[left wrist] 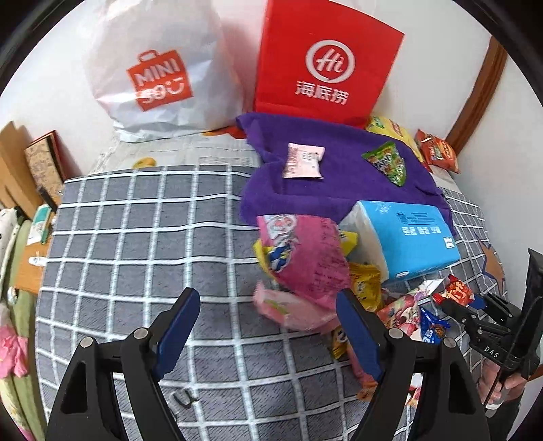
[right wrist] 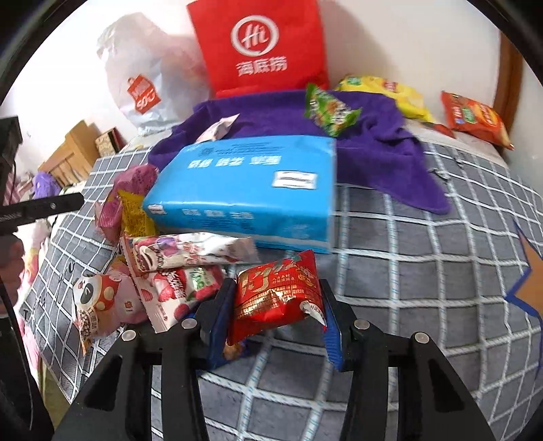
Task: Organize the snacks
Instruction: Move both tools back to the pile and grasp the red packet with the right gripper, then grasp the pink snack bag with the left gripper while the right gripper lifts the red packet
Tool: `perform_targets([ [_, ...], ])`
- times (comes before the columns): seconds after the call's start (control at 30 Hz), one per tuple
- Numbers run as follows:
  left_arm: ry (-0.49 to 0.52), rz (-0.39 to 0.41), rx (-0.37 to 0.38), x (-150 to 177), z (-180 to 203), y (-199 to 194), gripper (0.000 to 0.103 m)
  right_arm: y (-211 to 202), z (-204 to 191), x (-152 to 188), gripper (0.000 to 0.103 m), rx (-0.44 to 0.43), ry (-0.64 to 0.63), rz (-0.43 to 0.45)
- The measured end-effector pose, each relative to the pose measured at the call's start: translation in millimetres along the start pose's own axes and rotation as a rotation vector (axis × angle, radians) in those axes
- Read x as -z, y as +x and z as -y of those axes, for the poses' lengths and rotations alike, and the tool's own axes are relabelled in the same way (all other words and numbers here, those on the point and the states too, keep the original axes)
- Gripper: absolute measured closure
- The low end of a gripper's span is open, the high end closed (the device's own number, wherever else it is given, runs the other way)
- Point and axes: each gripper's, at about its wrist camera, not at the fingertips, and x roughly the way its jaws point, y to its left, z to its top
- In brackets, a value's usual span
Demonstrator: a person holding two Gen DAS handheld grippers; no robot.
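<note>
A red Haidilao bag (left wrist: 325,61) and a white Miniso bag (left wrist: 152,74) stood against the wall behind a purple towel (left wrist: 339,163); a blue tissue pack (right wrist: 244,190) lay on the grey checked cover (left wrist: 135,237).

A white wall (left wrist: 424,20) fills the back from ten to two o'clock, evenly lit by soft daylight. At two o'clock a brown wooden frame (left wrist: 482,91) runs down the wall. The surface below is a bed under a grey cover (left wrist: 135,237) with a white grid; at four o'clock the cover bears an orange star (right wrist: 532,285) edged in blue. At nine o'clock, past the bed's edge, stand cardboard boxes (left wrist: 13,163) and a patterned box (left wrist: 44,159), with green bedding (left wrist: 17,305) heaped at eight o'clock.
</note>
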Motion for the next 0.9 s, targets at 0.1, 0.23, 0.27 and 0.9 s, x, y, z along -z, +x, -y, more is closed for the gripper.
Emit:
perform_targets([
  [0.1, 0.015, 0.001, 0.008, -8.4, 8.5, 9.0, 0.022, -5.4, 11.1, 3.9, 0.056, 0.033, 0.032, 0.008],
  [0.23, 0.029, -0.011, 0.027, -22.0, 17.0, 25.2, 0.022, -8.6, 22.7, 9.1, 0.056, 0.066, 0.059, 0.008],
  [0.27, 0.034, -0.012, 0.028, -24.0, 18.0, 28.7, 0.022, -9.0, 25.0, 10.3, 0.056, 0.079, 0.062, 0.009],
  [0.9, 0.062, -0.021, 0.041, -29.0, 21.9, 56.9, 0.049, 0.8, 23.2, 14.3, 0.056, 0.134, 0.036, -0.025],
])
